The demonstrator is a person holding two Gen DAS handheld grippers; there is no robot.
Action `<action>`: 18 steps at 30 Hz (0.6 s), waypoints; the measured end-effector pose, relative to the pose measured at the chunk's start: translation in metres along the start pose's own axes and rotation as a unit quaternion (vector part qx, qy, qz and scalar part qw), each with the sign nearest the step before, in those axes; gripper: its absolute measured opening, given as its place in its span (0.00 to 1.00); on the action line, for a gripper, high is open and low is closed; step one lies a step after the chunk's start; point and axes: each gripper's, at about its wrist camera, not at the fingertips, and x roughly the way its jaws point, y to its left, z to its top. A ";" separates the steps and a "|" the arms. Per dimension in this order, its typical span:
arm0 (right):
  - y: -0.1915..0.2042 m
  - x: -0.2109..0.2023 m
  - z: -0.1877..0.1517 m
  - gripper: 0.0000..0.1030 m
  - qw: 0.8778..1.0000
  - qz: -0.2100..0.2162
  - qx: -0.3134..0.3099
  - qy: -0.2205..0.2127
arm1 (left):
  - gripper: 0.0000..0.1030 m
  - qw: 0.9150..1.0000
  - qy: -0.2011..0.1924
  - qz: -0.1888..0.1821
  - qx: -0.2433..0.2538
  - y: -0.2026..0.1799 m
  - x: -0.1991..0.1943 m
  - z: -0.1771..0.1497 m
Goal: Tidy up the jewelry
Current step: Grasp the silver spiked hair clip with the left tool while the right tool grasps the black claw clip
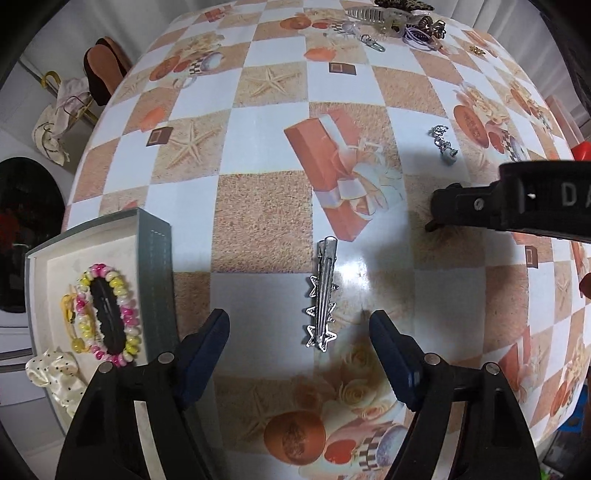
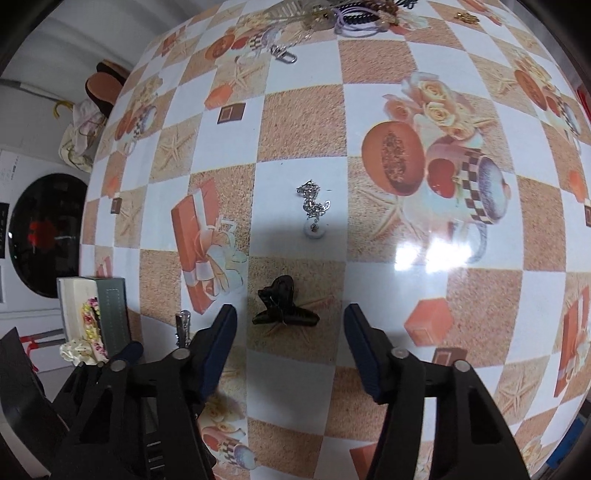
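Observation:
A silver star hair clip point(image 1: 322, 295) lies on the table between the fingers of my open left gripper point(image 1: 298, 325). A grey-edged tray point(image 1: 157, 254) at the left holds a pink-yellow bead bracelet point(image 1: 110, 314), a black clip and a cream scrunchie point(image 1: 51, 373). My open right gripper point(image 2: 290, 321) straddles a small black claw clip point(image 2: 282, 306). A silver chain with a white pendant point(image 2: 313, 206) lies beyond it, and shows in the left wrist view point(image 1: 443, 140). The right gripper enters the left wrist view at the right point(image 1: 443, 214). The tray point(image 2: 114, 310) and star clip point(image 2: 183, 325) show at the left of the right wrist view.
A pile of hair claws, purple ties and a key clasp point(image 1: 391, 26) sits at the table's far edge, also in the right wrist view point(image 2: 332, 18). A small gold piece point(image 2: 467, 16) lies far right. A washing machine door point(image 2: 44, 236) is beyond the table's left edge.

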 end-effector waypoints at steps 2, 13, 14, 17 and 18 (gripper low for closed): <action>0.003 0.003 0.001 0.56 1.000 -0.008 -0.007 -0.001 | 0.81 1.000 0.001 0.000 0.000 -0.001 0.003 0.001; 0.020 0.008 0.001 0.18 0.997 -0.056 -0.052 -0.009 | 0.53 1.000 -0.009 -0.029 0.004 -0.011 0.004 0.011; 0.019 0.008 0.001 0.18 0.997 -0.055 -0.048 -0.010 | 0.42 0.999 -0.011 -0.031 0.006 -0.015 0.002 0.012; 0.015 0.006 -0.002 0.18 0.998 -0.052 -0.039 -0.012 | 0.20 0.999 -0.009 -0.041 0.008 -0.017 0.000 0.015; 0.012 0.003 -0.003 0.18 0.998 -0.049 -0.035 -0.012 | 0.20 0.999 -0.010 -0.051 0.007 -0.016 0.000 0.015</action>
